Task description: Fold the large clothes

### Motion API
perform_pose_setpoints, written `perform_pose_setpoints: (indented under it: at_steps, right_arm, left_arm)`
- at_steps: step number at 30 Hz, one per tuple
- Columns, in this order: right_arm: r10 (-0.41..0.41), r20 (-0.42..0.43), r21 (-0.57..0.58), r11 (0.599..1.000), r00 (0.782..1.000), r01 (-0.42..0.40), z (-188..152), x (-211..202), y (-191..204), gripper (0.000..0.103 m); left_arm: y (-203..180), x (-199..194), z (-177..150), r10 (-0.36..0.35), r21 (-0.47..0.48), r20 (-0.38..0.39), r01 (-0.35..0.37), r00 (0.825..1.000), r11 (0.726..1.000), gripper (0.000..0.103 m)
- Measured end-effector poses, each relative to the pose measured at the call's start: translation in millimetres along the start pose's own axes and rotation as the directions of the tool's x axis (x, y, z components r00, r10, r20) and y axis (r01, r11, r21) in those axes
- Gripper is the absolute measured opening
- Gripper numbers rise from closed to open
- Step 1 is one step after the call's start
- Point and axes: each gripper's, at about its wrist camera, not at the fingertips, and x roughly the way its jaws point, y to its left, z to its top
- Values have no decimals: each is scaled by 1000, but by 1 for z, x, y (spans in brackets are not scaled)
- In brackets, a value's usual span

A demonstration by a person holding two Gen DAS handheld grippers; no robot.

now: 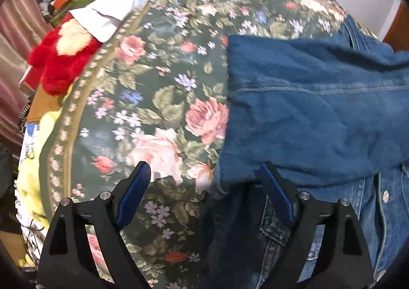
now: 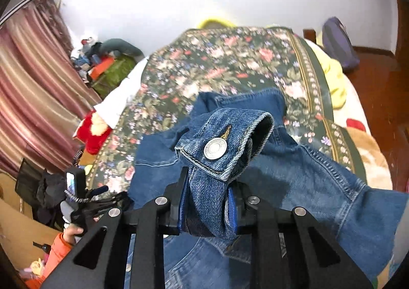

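Observation:
A blue denim jacket (image 1: 314, 110) lies on a floral bedspread (image 1: 158, 79), one sleeve folded across its body. My left gripper (image 1: 204, 176) is open and empty, just above the sleeve's left edge. In the right wrist view my right gripper (image 2: 208, 186) is shut on the jacket's other sleeve cuff (image 2: 225, 140), which has a metal button (image 2: 215, 148), and holds it above the jacket body (image 2: 306, 174). The left gripper (image 2: 102, 197) shows at the lower left of that view, held by a hand in an orange sleeve.
A red plush toy (image 1: 61, 59) and white cloth (image 1: 115, 10) lie at the bed's left edge. Striped curtains (image 2: 33, 79) hang at left. A clutter pile (image 2: 107, 61) sits by the wall. Yellow bedding (image 2: 332, 77) and a purple bag (image 2: 337, 41) are at right.

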Motion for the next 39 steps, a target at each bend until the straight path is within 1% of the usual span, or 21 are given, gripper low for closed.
perform_pose_setpoints:
  at_steps: [3, 5, 8, 10, 13, 15, 16, 18, 19, 21, 22, 23, 24, 25, 28, 30, 33, 35, 36, 39]
  right_arm:
    - [-10, 27, 11, 1000, 1000, 9, -8, -15, -2, 22]
    - [-15, 19, 25, 1000, 1000, 15, -14, -21, -11, 22]
    - [-86, -3, 26, 996, 996, 87, -28, -22, -25, 22]
    - [-127, -35, 26, 991, 991, 128, -38, -13, -36, 22]
    - [-251, -60, -17, 968, 966, 250, -54, 6, -51, 23]
    - [-300, -79, -27, 954, 951, 299, -62, 19, -61, 23]
    - [-312, -102, -29, 950, 945, 311, -65, 25, -66, 24]
    - [-345, -169, -39, 938, 923, 344, -71, 40, -75, 28]
    - [-364, -186, -49, 931, 912, 362, -73, 44, -78, 33]
    - [-384, -173, -80, 923, 907, 375, -74, 43, -78, 38]
    - [-397, -165, -101, 918, 903, 385, -74, 41, -78, 48]
    - [-425, -159, -118, 904, 891, 410, -75, 39, -78, 60]
    - [-448, -155, -136, 892, 880, 430, -74, 37, -78, 63]
    - [-452, -151, -150, 889, 879, 432, -74, 35, -78, 64]
    - [-441, -151, -153, 895, 885, 420, -75, 27, -77, 66]
    - [-432, -139, -135, 900, 891, 415, -74, 17, -75, 67]
    - [-407, -107, -81, 913, 907, 400, -70, -6, -74, 67]
    - [-391, -79, -38, 921, 917, 389, -69, -26, -78, 67]
    - [-383, -63, -7, 924, 922, 383, -69, -38, -82, 68]
    - [-373, -35, 90, 923, 927, 375, -70, -69, -99, 73]
  left_arm:
    - [4, -11, -3, -37, -30, 16, 37, 999, 999, 87]
    - [1, -14, -3, -54, -27, 20, 54, 998, 998, 87]
    - [-10, -18, -4, -59, 5, 14, 59, 998, 998, 87]
    - [-21, -18, -4, -63, 38, 11, 62, 998, 997, 87]
    - [-40, -8, -6, -66, 98, -6, 67, 998, 993, 87]
    - [-50, 3, -8, -50, 127, -31, 54, 998, 990, 87]
    - [-55, 14, -9, -29, 137, -61, 37, 998, 990, 87]
    - [-60, 25, -12, -20, 143, -89, 32, 996, 989, 88]
    - [-61, 28, -15, -18, 139, -79, 29, 997, 990, 88]
    - [-61, 28, -17, -17, 134, -64, 26, 998, 991, 90]
    - [-60, 29, -17, -21, 131, -62, 29, 998, 991, 90]
    - [-59, 30, -17, -27, 124, -62, 35, 998, 992, 91]
    - [-57, 31, -18, -34, 114, -64, 41, 997, 993, 93]
    - [-54, 33, -19, -46, 98, -70, 52, 996, 994, 94]
    - [-48, 34, -21, -66, 80, -90, 73, 994, 994, 95]
    - [-47, 31, -24, -58, 90, -95, 66, 994, 994, 95]
    - [-51, 21, -29, -24, 139, -80, 35, 996, 990, 94]
    - [-57, 10, -27, -10, 181, -58, 20, 998, 983, 94]
    - [-61, 0, -25, -10, 196, -32, 16, 999, 980, 94]
    - [-73, -25, -15, -31, 216, 35, 22, 999, 976, 94]
